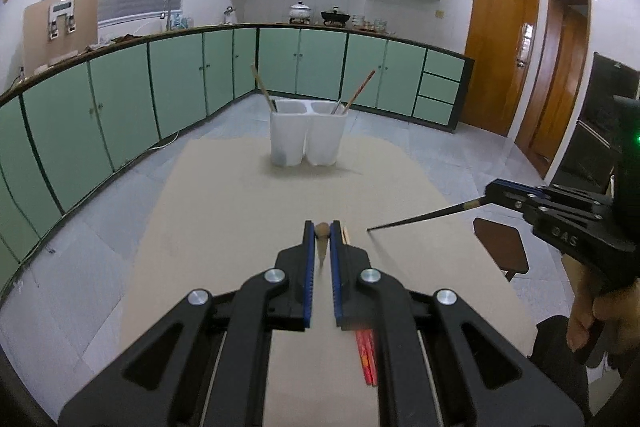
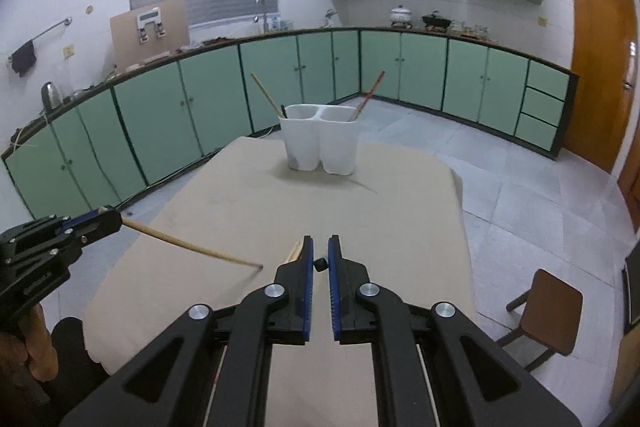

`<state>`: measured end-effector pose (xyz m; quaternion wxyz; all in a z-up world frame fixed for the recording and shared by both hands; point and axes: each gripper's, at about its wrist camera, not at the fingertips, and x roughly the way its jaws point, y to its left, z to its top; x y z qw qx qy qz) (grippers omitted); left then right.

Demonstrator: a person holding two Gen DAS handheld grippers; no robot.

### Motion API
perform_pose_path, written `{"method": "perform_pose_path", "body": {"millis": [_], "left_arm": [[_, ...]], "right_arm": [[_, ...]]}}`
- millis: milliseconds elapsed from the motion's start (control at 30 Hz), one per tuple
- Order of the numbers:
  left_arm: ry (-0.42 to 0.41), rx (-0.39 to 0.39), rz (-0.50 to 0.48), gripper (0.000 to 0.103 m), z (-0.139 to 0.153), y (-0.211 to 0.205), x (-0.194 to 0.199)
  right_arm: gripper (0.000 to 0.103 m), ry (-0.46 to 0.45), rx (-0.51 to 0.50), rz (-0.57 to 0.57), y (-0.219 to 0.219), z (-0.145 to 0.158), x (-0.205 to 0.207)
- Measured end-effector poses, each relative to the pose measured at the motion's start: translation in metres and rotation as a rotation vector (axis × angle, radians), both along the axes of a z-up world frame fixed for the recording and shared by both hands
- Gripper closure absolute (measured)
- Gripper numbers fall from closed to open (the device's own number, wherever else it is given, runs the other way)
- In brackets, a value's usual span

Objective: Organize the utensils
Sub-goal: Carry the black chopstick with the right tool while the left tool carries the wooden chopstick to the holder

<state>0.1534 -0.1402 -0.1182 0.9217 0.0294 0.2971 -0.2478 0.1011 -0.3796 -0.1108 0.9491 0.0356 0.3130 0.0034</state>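
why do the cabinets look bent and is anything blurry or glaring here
Both views are fisheye: the straight cabinet run bows into a curve and dark corners ring each picture. Left wrist view: the wooden chopstick close between the jaws is soft, while the holder is sharp. Right wrist view: light is flat and dim, with only faint shadows by the holder; no strong glare.

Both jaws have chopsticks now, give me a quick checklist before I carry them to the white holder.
1. Left gripper shut on the light wooden chopstick: ok.
2. Right gripper shut on the dark black chopstick: ok.
3. Both chopstick tips off the beige table cover: cannot tell.
4. White two-compartment plastic holder upright: ok.
5. Room in both compartments: ok, few sticks inside.
6. Red chopsticks left on the cover: not ok.
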Motion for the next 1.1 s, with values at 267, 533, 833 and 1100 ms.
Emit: {"method": "perform_pose_path", "body": {"millis": [267,533,833,1100], "left_arm": [[0.036,-0.003,-0.033,0.097,0.026,-0.006,0.034],[0.063,0.013,-0.068,0.097,0.041,-0.010,0.057],[0.066,0.053,-0.097,0.097,0.059,-0.017,0.072],[0.089,0.023,-0.078,0.097,0.052,-0.011,0.073]], "right_arm": [[0.096,0.080,-0.018,0.077,-0.003,0.030,0.048],[0.096,0.151,-0.023,0.115,-0.009,0.062,0.082],[0.098,0.197,-0.039,0.148,-0.008,0.086,0.093],[0.098,0.181,0.088,0.167,-0.021,0.059,0.094]]}}
